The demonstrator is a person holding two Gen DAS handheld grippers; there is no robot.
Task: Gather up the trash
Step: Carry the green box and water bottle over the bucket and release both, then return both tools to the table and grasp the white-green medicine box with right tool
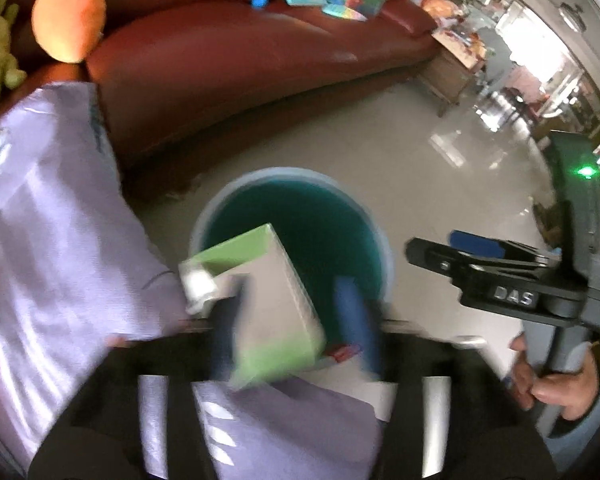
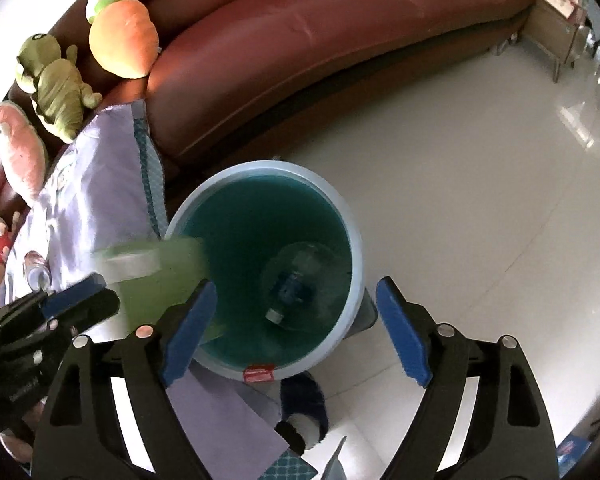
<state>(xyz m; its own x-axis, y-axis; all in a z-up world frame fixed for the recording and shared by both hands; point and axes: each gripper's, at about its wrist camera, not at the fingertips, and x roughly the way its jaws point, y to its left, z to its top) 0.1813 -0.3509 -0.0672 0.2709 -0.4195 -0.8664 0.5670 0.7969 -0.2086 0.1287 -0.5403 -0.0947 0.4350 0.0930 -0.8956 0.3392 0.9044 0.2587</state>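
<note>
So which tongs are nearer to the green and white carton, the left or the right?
The left. The left tongs are at the carton itself, with it between their fingers above the blue bin. The right tongs stand open beside it, empty, over the bin's rim.

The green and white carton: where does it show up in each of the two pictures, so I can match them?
Left wrist view: the green and white carton sits low in the centre, blurred, over the near rim of the bin.
Right wrist view: the carton is at lower left, a blurred green shape at the bin's left rim.
Shared landmark: the round bin with the teal inside.
</note>
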